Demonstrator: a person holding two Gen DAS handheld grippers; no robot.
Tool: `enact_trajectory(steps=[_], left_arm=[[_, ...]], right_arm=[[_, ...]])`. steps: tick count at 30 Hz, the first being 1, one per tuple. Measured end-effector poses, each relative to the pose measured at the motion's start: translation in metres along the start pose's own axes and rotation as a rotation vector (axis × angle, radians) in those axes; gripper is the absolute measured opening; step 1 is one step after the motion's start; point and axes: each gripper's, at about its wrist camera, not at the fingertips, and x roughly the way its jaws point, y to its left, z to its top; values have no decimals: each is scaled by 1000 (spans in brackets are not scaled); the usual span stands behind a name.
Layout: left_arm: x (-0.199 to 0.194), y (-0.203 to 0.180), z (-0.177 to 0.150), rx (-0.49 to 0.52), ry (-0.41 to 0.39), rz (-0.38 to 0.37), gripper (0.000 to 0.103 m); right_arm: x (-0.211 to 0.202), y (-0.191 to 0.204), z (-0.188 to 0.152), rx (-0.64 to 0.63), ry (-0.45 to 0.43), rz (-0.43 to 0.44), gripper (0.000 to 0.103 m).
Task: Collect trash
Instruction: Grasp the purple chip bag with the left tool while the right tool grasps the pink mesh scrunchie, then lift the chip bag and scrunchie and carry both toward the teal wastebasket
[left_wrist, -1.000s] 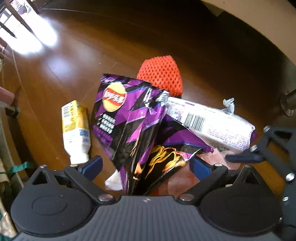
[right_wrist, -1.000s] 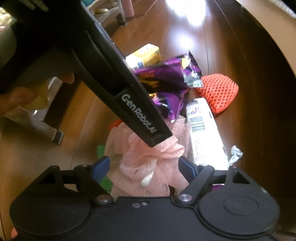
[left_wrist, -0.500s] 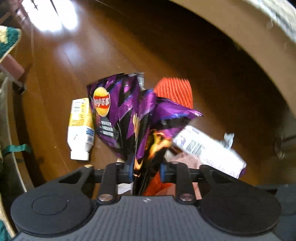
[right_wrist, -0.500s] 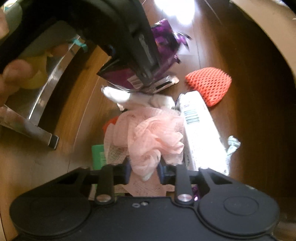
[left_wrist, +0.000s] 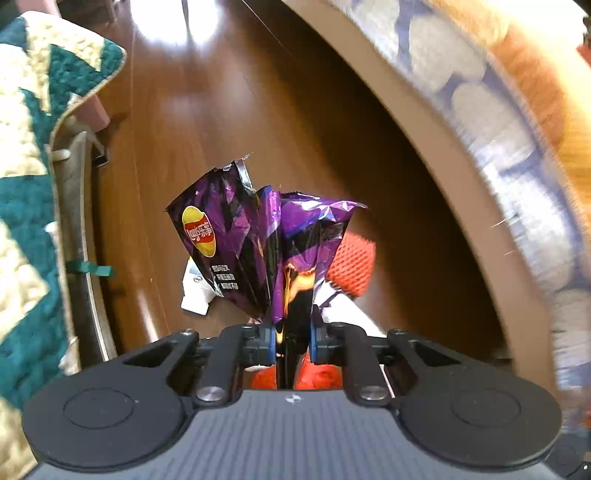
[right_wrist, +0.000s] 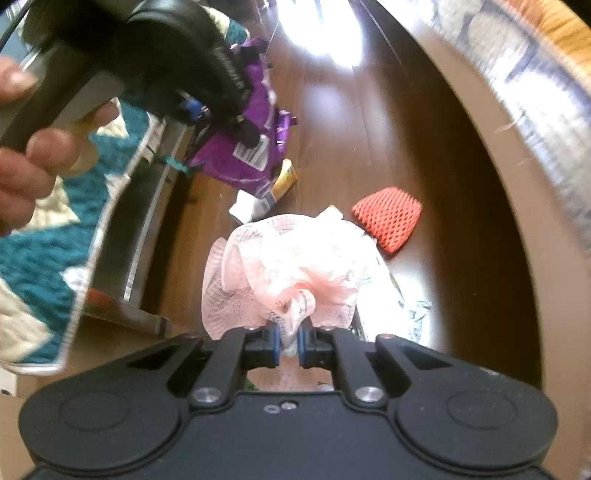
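1. Left wrist view: the left claw (left_wrist: 291, 345), jaws just closed, pinches the purple chip bag (left_wrist: 258, 254), now lifted clear of the wooden floor (left_wrist: 229, 122).
2. Right wrist view: the right claw (right_wrist: 288, 343), likewise just closed, pinches the pink mesh pouf (right_wrist: 284, 273), raised; the orange foam net (right_wrist: 388, 218) remains uncollected.

The chip bag (left_wrist: 258, 251) is glossy purple with black streaks, a yellow-and-red logo and an orange flame print. The mesh puff (right_wrist: 291, 273) is pale pink, the foam net (right_wrist: 389, 218) orange-red with a diamond lattice. The floor (left_wrist: 229, 122) is dark brown wood; the knitted throw (left_wrist: 33, 122) shows teal and cream triangles.
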Motion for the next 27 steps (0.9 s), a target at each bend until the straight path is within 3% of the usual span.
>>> enact_trajectory(steps=[6,15,27], left_arm=[[-94,2,9,-67,-24,-38,15],[-270,0,16,-105,-101,-77,15],[-479,26,23,-118,-226,-38,15]], right_arm=[[-90,10,31,-4,-26,-11,8],[-240,36,100,-19,-119,-21,8],[-409,118,195,-115,-255,52,8]])
